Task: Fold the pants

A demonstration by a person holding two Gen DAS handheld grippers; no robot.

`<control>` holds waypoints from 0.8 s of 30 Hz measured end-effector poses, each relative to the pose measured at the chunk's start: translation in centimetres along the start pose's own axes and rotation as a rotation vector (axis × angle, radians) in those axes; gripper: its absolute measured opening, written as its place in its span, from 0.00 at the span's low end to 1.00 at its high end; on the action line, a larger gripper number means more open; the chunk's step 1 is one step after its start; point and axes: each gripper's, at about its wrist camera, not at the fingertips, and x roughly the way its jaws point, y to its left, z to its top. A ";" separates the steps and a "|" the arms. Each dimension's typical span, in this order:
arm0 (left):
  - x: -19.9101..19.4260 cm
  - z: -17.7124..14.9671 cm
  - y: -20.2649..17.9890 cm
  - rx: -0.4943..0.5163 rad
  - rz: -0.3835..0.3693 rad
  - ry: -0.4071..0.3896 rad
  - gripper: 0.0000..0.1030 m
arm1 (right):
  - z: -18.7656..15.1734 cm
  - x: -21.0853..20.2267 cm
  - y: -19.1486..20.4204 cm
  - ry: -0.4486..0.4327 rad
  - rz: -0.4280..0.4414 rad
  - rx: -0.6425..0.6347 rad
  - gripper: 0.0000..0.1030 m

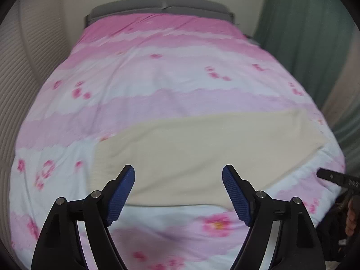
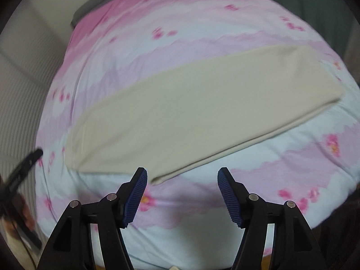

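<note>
Cream pants (image 1: 198, 153) lie flat on the bed as one long folded strip across the near part of the pink floral quilt (image 1: 171, 72). In the right wrist view the same pants (image 2: 184, 112) run from lower left to upper right. My left gripper (image 1: 178, 173) hangs above the pants' near edge, open, with nothing between its blue pads. My right gripper (image 2: 182, 175) is open too, above the strip's near folded edge, empty. The other gripper shows as a dark blurred shape at each view's side (image 1: 337, 178) (image 2: 22, 168).
Grey pillows (image 1: 162, 5) lie at the head of the bed. A ribbed pale wall or panel (image 1: 24, 72) runs along the left side and a green curtain (image 1: 310, 33) hangs on the right. The quilt falls away at the bed's near edge (image 2: 180, 243).
</note>
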 end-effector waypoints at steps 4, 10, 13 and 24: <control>-0.4 1.0 -6.1 0.052 -0.046 -0.016 0.79 | 0.6 -3.0 -4.3 -0.094 -0.027 0.046 0.64; 0.8 2.8 -17.1 0.136 -0.075 -0.007 0.80 | 1.9 -6.0 -12.8 -0.166 -0.012 0.127 0.64; 2.1 4.0 -22.4 0.173 -0.101 -0.006 0.83 | 3.0 -6.7 -17.5 -0.187 0.000 0.164 0.64; 7.3 11.8 -40.4 0.398 -0.194 -0.049 0.83 | 8.4 -7.5 -34.1 -0.211 0.012 0.297 0.64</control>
